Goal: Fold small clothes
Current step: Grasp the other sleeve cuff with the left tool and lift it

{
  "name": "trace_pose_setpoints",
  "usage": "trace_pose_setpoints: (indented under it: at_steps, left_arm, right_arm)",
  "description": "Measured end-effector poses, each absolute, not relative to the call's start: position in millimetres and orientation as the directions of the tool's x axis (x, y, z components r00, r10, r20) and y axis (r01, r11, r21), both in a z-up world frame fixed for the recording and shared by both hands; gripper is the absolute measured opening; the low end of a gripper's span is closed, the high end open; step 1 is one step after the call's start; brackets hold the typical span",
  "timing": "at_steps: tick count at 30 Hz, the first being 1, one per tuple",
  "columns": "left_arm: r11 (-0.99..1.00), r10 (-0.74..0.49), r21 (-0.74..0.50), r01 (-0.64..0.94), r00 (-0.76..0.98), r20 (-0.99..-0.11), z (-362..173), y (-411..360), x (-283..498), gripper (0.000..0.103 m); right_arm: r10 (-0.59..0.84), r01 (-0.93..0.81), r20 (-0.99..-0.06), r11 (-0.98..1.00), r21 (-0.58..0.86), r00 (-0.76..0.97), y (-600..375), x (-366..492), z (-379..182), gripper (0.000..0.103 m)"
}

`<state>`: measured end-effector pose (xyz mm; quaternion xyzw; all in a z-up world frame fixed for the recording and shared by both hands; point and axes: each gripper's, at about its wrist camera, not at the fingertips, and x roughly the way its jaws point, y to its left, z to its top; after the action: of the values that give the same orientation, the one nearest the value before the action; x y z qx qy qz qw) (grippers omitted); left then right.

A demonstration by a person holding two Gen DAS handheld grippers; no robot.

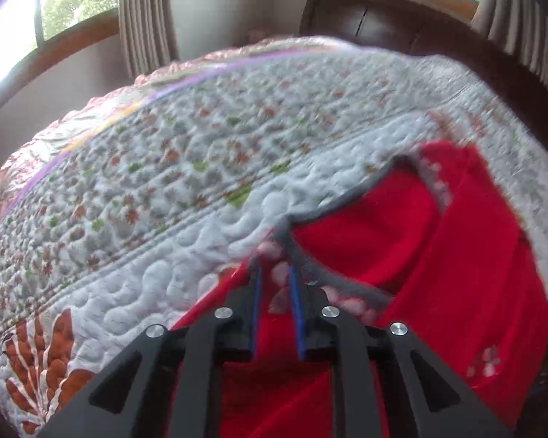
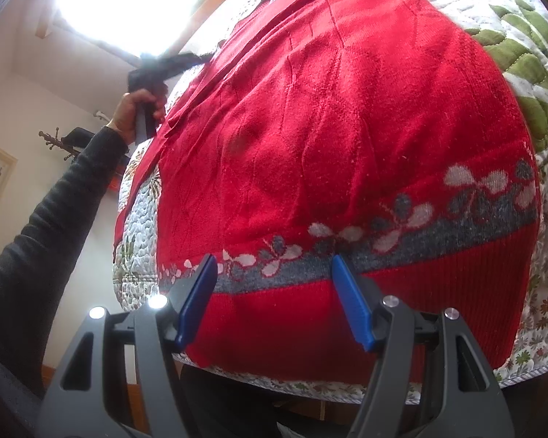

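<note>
The left gripper (image 1: 276, 273) is clenched, as far as the blurred view allows, on the grey-trimmed neckline of the red sweater (image 1: 365, 226). The right gripper (image 2: 272, 273) is held spread wide, grasping nothing, its blue pads (image 2: 197, 303) poised over the flowered hem band (image 2: 402, 226). The sweater is laid flat on the quilted bedspread (image 1: 146, 182), its hem near the bed's edge. A hand (image 2: 139, 109) is seen holding the far tool at the collar. If the collar is pulled before the hem is pinched, the knit could be dragged and bunched; the quilt could also be caught beneath the hem.
</note>
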<state>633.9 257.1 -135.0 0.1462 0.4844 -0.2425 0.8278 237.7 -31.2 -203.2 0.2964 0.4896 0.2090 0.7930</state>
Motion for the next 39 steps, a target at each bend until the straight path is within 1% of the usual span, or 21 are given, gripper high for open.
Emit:
trace_pose_setpoints:
  at_steps: [1, 2, 4, 5, 6, 7, 9, 13, 15, 16, 19, 22, 26, 28, 31, 32, 34, 35, 36, 37, 39]
  left_arm:
    - [0.853, -0.274, -0.014, 0.522, 0.423, -0.864, -129, 262, 632, 0.016]
    - [0.864, -0.288, -0.031, 0.503, 0.442, -0.85, -119, 268, 628, 0.019]
    - [0.889, -0.345, -0.096, 0.447, 0.52, -0.781, -83, 293, 608, 0.05]
    - [0.903, -0.371, -0.133, 0.408, 0.588, -0.719, -60, 314, 589, 0.082]
    - [0.912, -0.385, -0.166, 0.376, 0.638, -0.667, -45, 335, 571, 0.098]
    - [0.916, -0.397, -0.212, 0.342, 0.683, -0.613, -32, 361, 548, 0.099]
    - [0.923, -0.381, -0.285, 0.257, 0.71, -0.592, -19, 414, 510, 0.099]
    - [0.902, -0.224, -0.426, -0.064, 0.775, -0.591, -33, 546, 405, 0.099]
    - [0.823, -0.136, -0.514, -0.242, 0.794, -0.592, -51, 612, 347, 0.099]
    - [0.762, -0.103, -0.557, -0.33, 0.787, -0.608, -62, 645, 322, 0.099]
    - [0.564, -0.046, -0.657, -0.5, 0.775, -0.63, -94, 712, 256, 0.099]
    - [0.49, -0.048, -0.689, -0.535, 0.772, -0.633, -114, 733, 232, 0.099]
    - [0.422, -0.092, -0.743, -0.519, 0.791, -0.605, -136, 746, 242, 0.099]
    - [0.402, -0.09, -0.751, -0.525, 0.793, -0.603, -146, 752, 250, 0.099]
    - [0.413, -0.053, -0.746, -0.523, 0.804, -0.593, -149, 755, 256, 0.098]
    - [0.404, -0.044, -0.748, -0.527, 0.806, -0.591, -151, 756, 254, 0.095]
    - [0.406, -0.023, -0.736, -0.542, 0.799, -0.601, -151, 760, 251, 0.084]
    - [0.417, -0.02, -0.724, -0.55, 0.79, -0.612, -152, 762, 251, 0.061]
    - [0.422, -0.028, -0.719, -0.552, 0.785, -0.619, -154, 764, 251, 0.041]
    - [0.42, -0.024, -0.714, -0.56, 0.78, -0.626, -155, 765, 251, 0.037]
    - [0.419, -0.009, -0.707, -0.57, 0.776, -0.63, -154, 771, 245, 0.016]
  right_arm:
    - [0.617, -0.04, -0.656, 0.741, 0.67, 0.435, -31, 237, -202, 0.065]
    - [0.615, -0.039, -0.656, 0.742, 0.669, 0.437, -30, 235, -199, 0.066]
    - [0.615, -0.052, -0.649, 0.743, 0.668, 0.448, -30, 230, -192, 0.067]
    - [0.614, -0.063, -0.644, 0.744, 0.665, 0.457, -30, 227, -187, 0.068]
    - [0.616, -0.069, -0.638, 0.742, 0.666, 0.463, -30, 224, -184, 0.069]
    - [0.621, -0.074, -0.63, 0.737, 0.672, 0.466, -30, 222, -181, 0.07]
    - [0.636, -0.09, -0.612, 0.724, 0.683, 0.47, -29, 216, -175, 0.072]
    - [0.666, -0.149, -0.587, 0.71, 0.689, 0.461, -17, 205, -161, 0.072]
    - [0.683, -0.179, -0.573, 0.699, 0.692, 0.454, -11, 198, -155, 0.072]
    - [0.687, -0.191, -0.573, 0.699, 0.69, 0.447, -6, 196, -153, 0.072]
    - [0.703, -0.213, -0.574, 0.692, 0.69, 0.42, 6, 190, -149, 0.072]
    - [0.709, -0.245, -0.568, 0.69, 0.681, 0.418, 16, 181, -139, 0.072]
    - [0.71, -0.266, -0.564, 0.692, 0.672, 0.422, 24, 167, -128, 0.072]
    - [0.705, -0.268, -0.569, 0.698, 0.664, 0.423, 28, 163, -124, 0.072]
    - [0.697, -0.277, -0.576, 0.707, 0.65, 0.427, 32, 159, -119, 0.072]
    - [0.695, -0.278, -0.578, 0.709, 0.648, 0.427, 34, 159, -118, 0.072]
    - [0.693, -0.28, -0.582, 0.712, 0.644, 0.425, 37, 161, -118, 0.072]
    - [0.693, -0.284, -0.585, 0.714, 0.64, 0.422, 40, 163, -118, 0.072]
    - [0.693, -0.289, -0.588, 0.714, 0.638, 0.417, 44, 166, -119, 0.072]
    - [0.697, -0.296, -0.588, 0.712, 0.637, 0.411, 47, 169, -119, 0.072]
    - [0.706, -0.318, -0.584, 0.705, 0.634, 0.401, 56, 175, -117, 0.072]
